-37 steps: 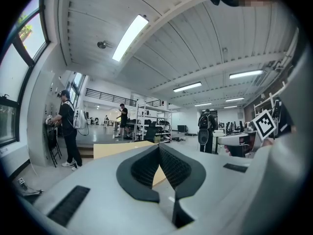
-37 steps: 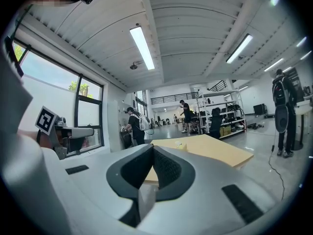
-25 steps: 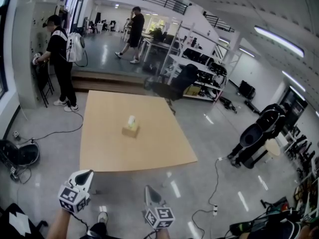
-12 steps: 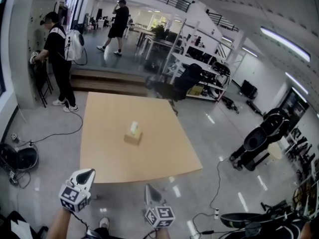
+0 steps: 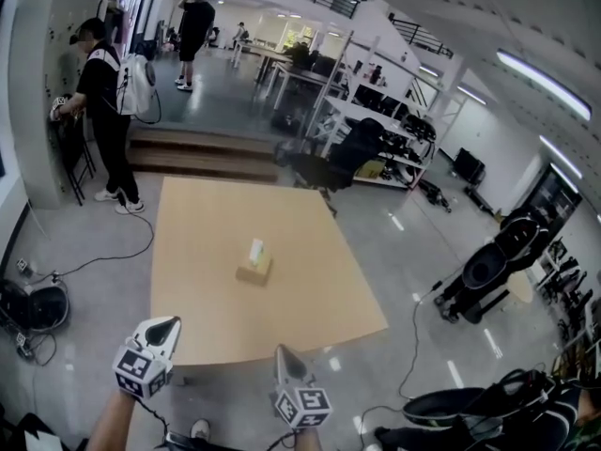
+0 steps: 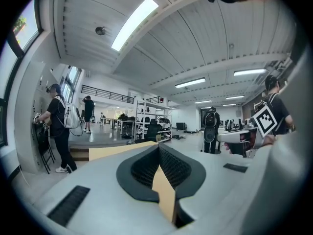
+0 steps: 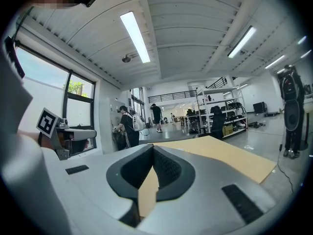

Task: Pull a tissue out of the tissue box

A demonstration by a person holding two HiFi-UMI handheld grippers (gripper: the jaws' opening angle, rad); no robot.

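A grey floor (image 5: pixel 84 280) spreads through a wide workshop. On it stands a square wooden table (image 5: pixel 300 318) that carries only the tissue box. Metal shelves (image 5: pixel 376 111) run behind the table on the right, with a black chair (image 5: pixel 349 148) in front of them. A person (image 5: pixel 101 101) with a white backpack stands at the left wall, well apart from the table.

The left gripper (image 5: pixel 169 324) and the right gripper (image 5: pixel 282 353) are held side by side at the table's near edge. Both point roughly level across the tabletop.

In its own view the left gripper (image 6: pixel 159 146) has its jaws closed, tip against tip. Nothing is between them, and only the tabletop shows through the gap behind the tips. The right gripper (image 7: pixel 152 147) is the same, with its jaws together and nothing held.

The tissue box (image 5: pixel 254 271) sits near the middle of the table, well apart from both grippers. A white tissue (image 5: pixel 255 249) stands up out of its top.
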